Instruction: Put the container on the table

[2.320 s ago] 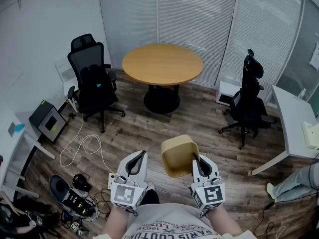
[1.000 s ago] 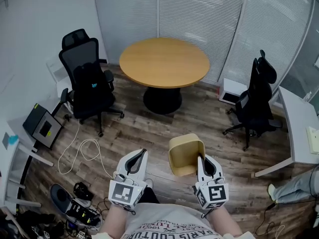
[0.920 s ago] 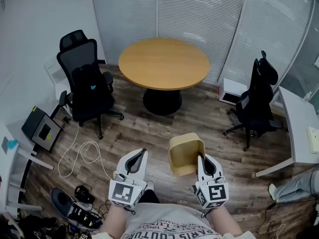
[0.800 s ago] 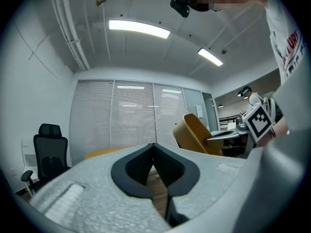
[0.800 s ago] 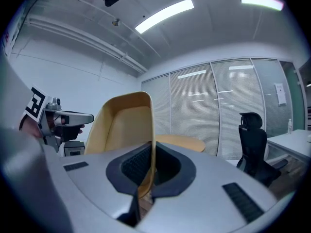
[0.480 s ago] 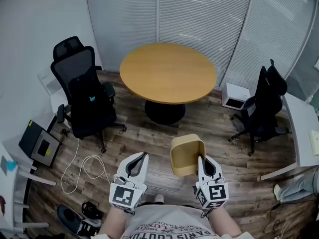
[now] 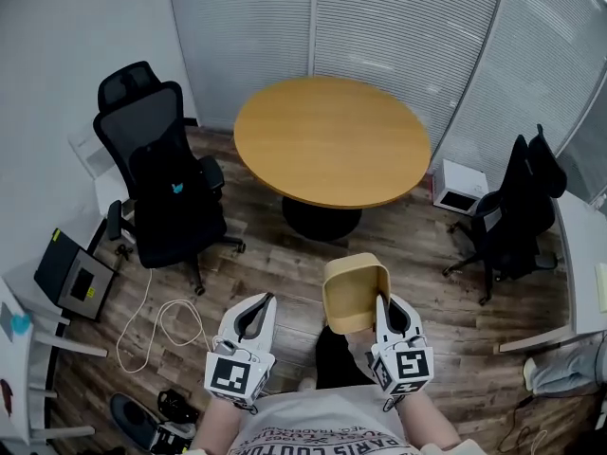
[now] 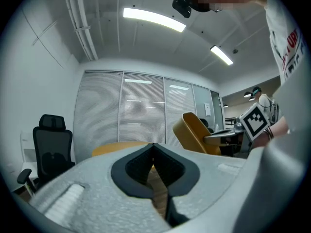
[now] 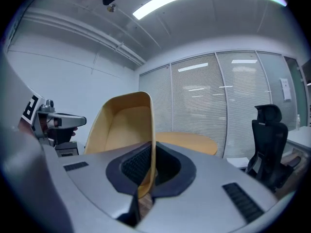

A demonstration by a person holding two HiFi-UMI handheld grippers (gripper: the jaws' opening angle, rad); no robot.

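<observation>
Mustard container (image 7: pixel 354 292) rides mid-air, one wall pinched in your right claw (image 7: pixel 381 303); left claw (image 7: pixel 263 301) pressed together, empty. Round table (image 7: pixel 332 140) sits nearer and larger than a second ago: your approach is under way, container not yet over the table.

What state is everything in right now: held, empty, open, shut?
Container: empty, tilted, held off the floor by one wall.
Right gripper: shut on the container's wall.
Left gripper: shut, holding nothing.
Round table: top bare, container not yet on it.
Chair on the left: nobody sitting.
Chair on the right: nobody sitting.
</observation>
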